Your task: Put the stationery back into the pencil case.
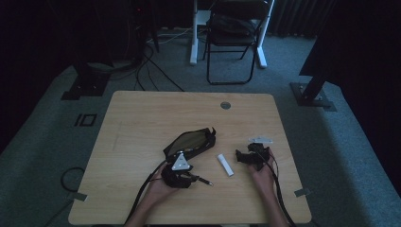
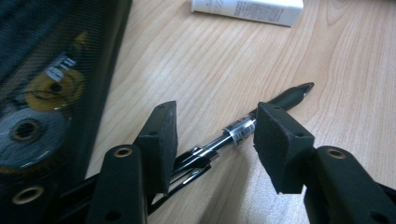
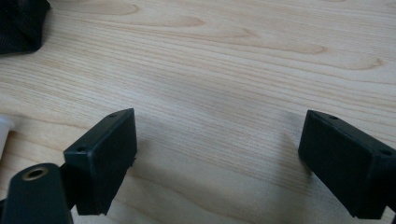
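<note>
Two or three black pens lie in a bundle on the wooden table, beside a black mesh pouch with round items inside. My left gripper is low over the table, its jaws on either side of the pens with a gap to the pads. From above, the left gripper sits just in front of the pouch, with the pen tip sticking out to the right. My right gripper stands open over bare wood. The right gripper points left toward a white tube.
The white tube lies just beyond the pens. A corner of the pouch is at the upper left of the right gripper view. A round hole marks the table's far edge. A folding chair and floor cables are behind the table.
</note>
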Action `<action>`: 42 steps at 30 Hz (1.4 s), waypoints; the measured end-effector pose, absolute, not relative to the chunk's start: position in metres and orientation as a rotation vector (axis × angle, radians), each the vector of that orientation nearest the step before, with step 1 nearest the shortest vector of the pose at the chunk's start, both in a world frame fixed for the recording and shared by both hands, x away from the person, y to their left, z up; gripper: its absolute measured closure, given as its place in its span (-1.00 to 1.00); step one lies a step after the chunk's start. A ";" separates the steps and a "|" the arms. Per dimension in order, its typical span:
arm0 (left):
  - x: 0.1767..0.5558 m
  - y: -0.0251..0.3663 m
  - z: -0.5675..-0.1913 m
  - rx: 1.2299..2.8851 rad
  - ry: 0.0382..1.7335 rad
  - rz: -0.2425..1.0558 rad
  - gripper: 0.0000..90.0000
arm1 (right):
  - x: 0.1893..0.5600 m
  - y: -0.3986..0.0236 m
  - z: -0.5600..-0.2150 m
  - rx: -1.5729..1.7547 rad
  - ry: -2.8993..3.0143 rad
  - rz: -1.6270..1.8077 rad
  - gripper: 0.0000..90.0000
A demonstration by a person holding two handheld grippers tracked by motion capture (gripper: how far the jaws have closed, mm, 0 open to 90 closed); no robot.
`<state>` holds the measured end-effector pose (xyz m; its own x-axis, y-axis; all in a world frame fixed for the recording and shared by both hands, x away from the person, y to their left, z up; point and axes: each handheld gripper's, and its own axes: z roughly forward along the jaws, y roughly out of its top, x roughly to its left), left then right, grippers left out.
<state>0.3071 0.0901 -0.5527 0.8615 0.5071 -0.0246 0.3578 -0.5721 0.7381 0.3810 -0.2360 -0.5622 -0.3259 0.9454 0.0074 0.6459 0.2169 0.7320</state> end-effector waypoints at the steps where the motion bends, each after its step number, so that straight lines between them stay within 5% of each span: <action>1: 0.307 0.089 -0.553 2.247 0.620 0.243 0.18 | 0.381 -0.236 -0.562 1.468 2.053 0.900 -0.75; 18: 0.305 0.084 -0.553 2.284 0.605 0.279 0.70 | 0.381 -0.236 -0.562 1.469 2.053 0.900 -0.75; 28: 0.307 0.074 -0.551 2.310 0.569 0.295 0.59 | 0.381 -0.236 -0.562 1.468 2.053 0.900 -0.75; 42: 0.310 0.076 -0.550 2.308 0.594 0.229 0.76 | 0.381 -0.236 -0.562 1.468 2.053 0.900 -0.75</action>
<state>0.3104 0.0762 -0.5500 0.8774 0.4797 -0.0093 0.3498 -0.6265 0.6965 0.3810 -0.2360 -0.5622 -0.3261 0.9453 0.0072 0.6456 0.2171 0.7321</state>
